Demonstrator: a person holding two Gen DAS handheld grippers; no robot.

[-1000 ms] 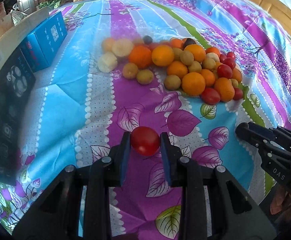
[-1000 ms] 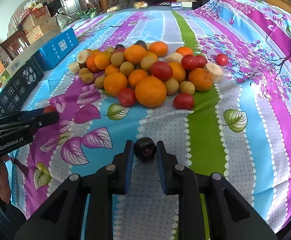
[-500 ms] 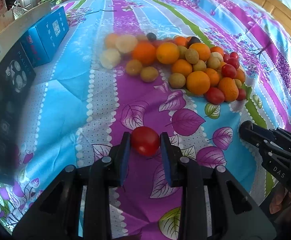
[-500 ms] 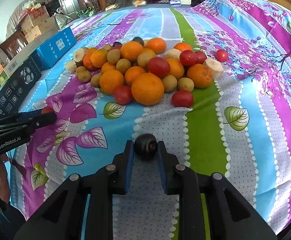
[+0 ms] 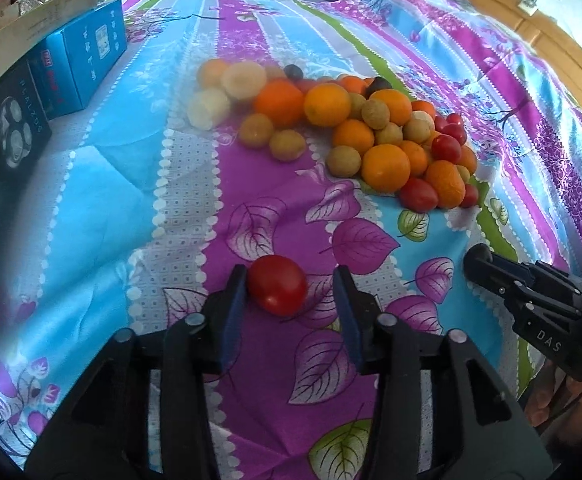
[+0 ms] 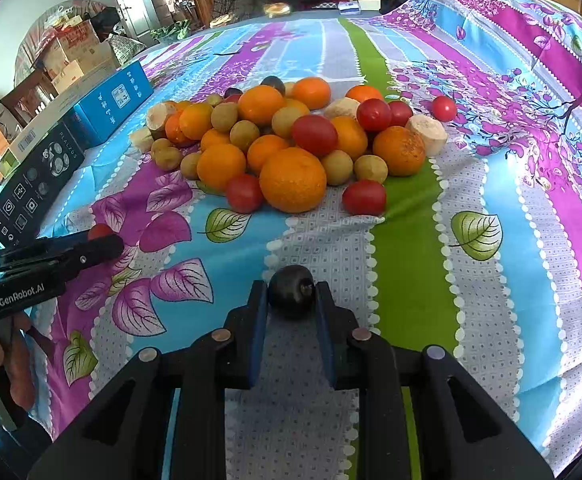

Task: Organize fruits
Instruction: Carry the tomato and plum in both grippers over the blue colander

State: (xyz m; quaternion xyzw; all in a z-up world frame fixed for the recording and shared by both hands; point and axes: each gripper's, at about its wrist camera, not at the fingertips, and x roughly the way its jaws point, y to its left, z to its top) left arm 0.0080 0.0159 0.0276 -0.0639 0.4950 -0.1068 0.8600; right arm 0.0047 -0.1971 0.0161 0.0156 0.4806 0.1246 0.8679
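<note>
Fruits lay heaped at twelve o'clock on the bedspread, which looked soft and uneven, so the freed tomato might roll off. The left gripper fingers had just been opening; the tomato sat between them, touching only the nine o'clock pad. The right gripper fingers were clamped tight on a dark round fruit.
</note>
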